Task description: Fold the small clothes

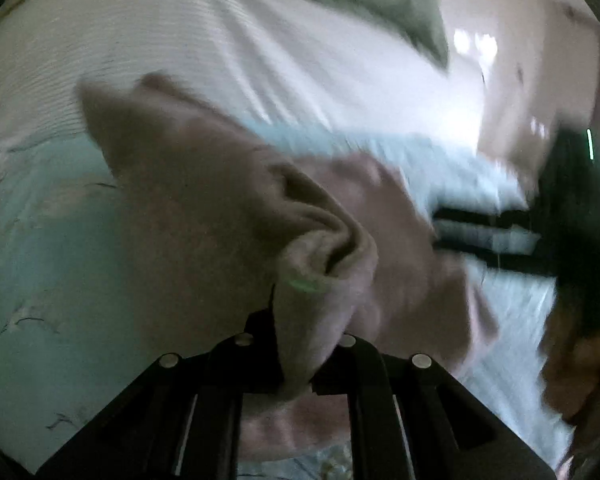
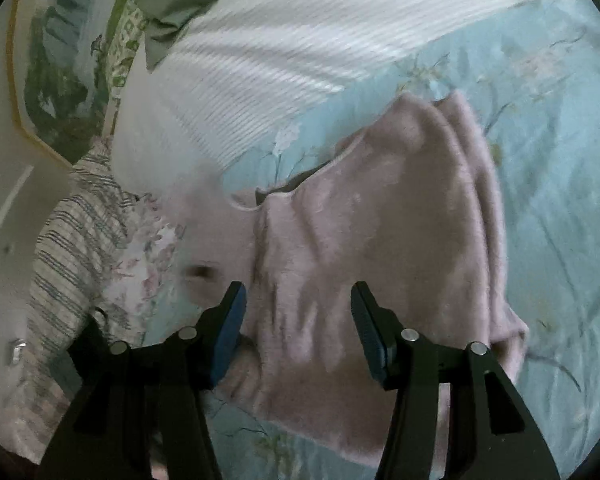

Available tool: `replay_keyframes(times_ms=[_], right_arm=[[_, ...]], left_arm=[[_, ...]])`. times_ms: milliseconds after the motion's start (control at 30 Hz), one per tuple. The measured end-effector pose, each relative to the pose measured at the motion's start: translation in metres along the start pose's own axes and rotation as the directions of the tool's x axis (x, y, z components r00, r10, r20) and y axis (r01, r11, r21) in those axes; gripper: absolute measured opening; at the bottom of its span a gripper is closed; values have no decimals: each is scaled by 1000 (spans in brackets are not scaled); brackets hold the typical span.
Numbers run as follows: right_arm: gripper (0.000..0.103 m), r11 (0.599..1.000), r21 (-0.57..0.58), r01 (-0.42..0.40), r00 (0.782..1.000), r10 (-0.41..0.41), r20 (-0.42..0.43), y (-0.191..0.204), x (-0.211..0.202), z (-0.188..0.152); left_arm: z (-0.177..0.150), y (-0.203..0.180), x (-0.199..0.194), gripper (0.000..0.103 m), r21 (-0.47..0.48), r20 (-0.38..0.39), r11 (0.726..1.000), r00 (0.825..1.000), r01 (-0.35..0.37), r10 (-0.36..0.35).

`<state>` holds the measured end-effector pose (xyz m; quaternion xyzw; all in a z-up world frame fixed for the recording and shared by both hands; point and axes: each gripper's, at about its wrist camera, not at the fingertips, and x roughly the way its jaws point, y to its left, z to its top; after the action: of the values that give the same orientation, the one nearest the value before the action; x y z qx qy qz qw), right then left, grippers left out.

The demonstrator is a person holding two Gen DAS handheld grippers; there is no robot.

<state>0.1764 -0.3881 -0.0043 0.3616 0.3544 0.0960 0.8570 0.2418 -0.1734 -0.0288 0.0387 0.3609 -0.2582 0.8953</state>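
A small fuzzy pink garment (image 2: 372, 232) lies on a light blue floral bedspread (image 2: 540, 160). In the left wrist view my left gripper (image 1: 308, 344) is shut on a bunched fold of the pink garment (image 1: 204, 200) and holds it lifted off the bed. My right gripper (image 2: 298, 300) is open, its jaws apart just above the garment's near part, and holds nothing. It also shows in the left wrist view (image 1: 500, 228) at the right, blurred, beside the garment's edge.
A white ribbed blanket (image 2: 280, 52) lies folded across the bed behind the garment. A green pillow (image 2: 172, 12) and a patterned one sit at the head. A striped cloth (image 2: 72, 240) hangs at the bed's left side. Floor shows in the left wrist view (image 1: 500, 40).
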Motion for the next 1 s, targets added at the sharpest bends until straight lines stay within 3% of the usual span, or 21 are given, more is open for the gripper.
replay_keyframes(times_ms=[67,100,333,433,500,533,567,633,700,733,867,1000], right_arm=[[74,1000,-9,-14,999,13,-42,1,14,6],[76,1000,-20,-15,998,13,-59,3,21,7],[76,999,-33,-21,988,16,-153,15,84,18],[76,998,-40,-41,982,32,-188,26,112,25],[76,999,-42,-3,979,-6,-205,28,131,31],[68,999,-37,17,976,-25,-218,28,141,33],[54,999,-43,20,975,-29,-222,31,147,35],[51,997,-77,20,973,-38,-229,38,153,38],[25,993,-119,8,975,-34,-220,48,147,39],[18,988,-155,-1,977,-32,-210,56,138,39],[16,973,-230,30,994,-53,-95,70,82,42],[16,966,-240,100,995,-102,4,48,28,53]], left_arm=[[-11,-7,6,7,24,-20,1000,1000,1,-1],[-14,-7,8,7,22,-29,1000,1000,11,-10],[-22,14,-9,7,-77,-1,992,995,96,-96],[-21,15,-14,7,-72,9,992,995,103,-103],[-21,11,-14,7,-58,8,993,995,99,-99],[-21,14,-15,7,-55,6,994,995,97,-97],[-22,13,-15,6,-53,4,994,995,96,-96],[-21,11,-15,6,-49,0,995,996,90,-90],[-19,7,-20,6,-38,3,996,996,86,-86],[-18,3,-23,6,-30,6,996,996,87,-87],[-11,-14,-39,7,0,42,992,991,124,-124],[-2,-42,-44,7,22,64,980,978,196,-197]])
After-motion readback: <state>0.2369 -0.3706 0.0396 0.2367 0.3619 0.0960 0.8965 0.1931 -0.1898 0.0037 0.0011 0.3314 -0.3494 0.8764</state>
